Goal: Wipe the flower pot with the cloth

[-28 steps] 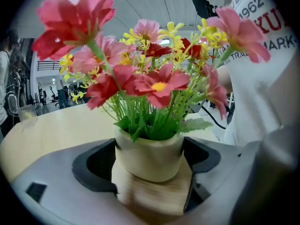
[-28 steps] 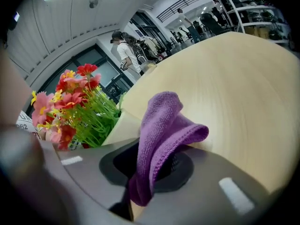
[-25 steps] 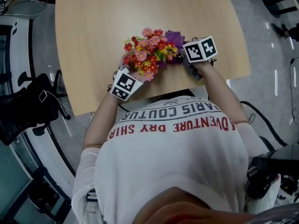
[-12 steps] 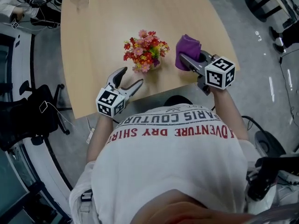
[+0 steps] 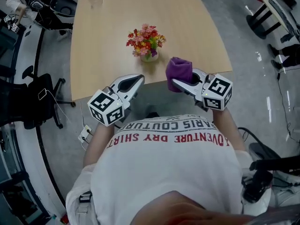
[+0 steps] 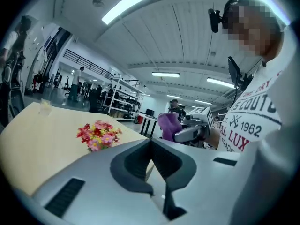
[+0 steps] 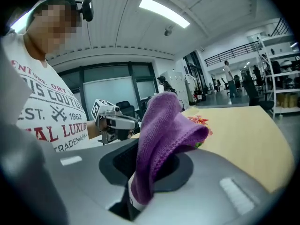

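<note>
1. Right gripper view: the right gripper's (image 5: 182, 81) jaws pinch the purple cloth (image 7: 164, 135), a grip the head view hides.
2. Left gripper view: the left gripper's (image 5: 137, 81) jaws have just closed, empty.
3. Both grippers sit nearer the person than before, and the flower pot (image 5: 147, 45) stands alone on the bench (image 5: 117, 27).

White short-sleeved T-shirt (image 5: 168, 172) with red and dark grey block lettering, black camera (image 6: 214, 18) worn on the head, left gripper (image 5: 138, 79) and right gripper (image 5: 180, 82) pale grey with dark inner faces, a white cube (image 5: 107, 108) of black square markers on each
</note>
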Motion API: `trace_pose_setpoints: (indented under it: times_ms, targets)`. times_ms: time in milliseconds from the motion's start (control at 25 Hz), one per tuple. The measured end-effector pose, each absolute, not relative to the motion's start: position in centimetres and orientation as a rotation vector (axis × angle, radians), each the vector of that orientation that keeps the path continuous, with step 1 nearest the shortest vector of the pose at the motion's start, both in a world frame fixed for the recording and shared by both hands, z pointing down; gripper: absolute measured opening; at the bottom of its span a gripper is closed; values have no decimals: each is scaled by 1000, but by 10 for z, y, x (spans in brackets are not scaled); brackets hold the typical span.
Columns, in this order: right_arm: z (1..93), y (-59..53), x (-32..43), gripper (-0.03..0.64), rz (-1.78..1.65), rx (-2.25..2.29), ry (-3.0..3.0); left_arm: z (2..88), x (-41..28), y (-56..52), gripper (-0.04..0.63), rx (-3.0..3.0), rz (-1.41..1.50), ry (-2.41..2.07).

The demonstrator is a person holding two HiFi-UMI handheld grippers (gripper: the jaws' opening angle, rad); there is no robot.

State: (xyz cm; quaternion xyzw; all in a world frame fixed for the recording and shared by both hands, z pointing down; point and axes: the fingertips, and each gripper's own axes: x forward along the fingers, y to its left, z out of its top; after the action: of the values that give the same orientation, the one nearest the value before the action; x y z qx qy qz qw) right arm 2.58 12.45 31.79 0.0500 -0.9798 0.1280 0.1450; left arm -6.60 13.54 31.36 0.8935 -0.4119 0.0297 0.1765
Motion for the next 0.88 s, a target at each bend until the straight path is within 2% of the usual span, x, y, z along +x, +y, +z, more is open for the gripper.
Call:
trace_pose_setpoints:
  times_ms: [360,640,880]
  targets:
    - [336,276,86,51,385,164,-2801,312,26,278,3,2571,171,-1228]
    - [333,337,106,51,378,169,-2803,298,51,343,3,2568,87,-1238]
    - [322,364,109,51,344,118,-2802,294,61,365,3,2568,172,-1272]
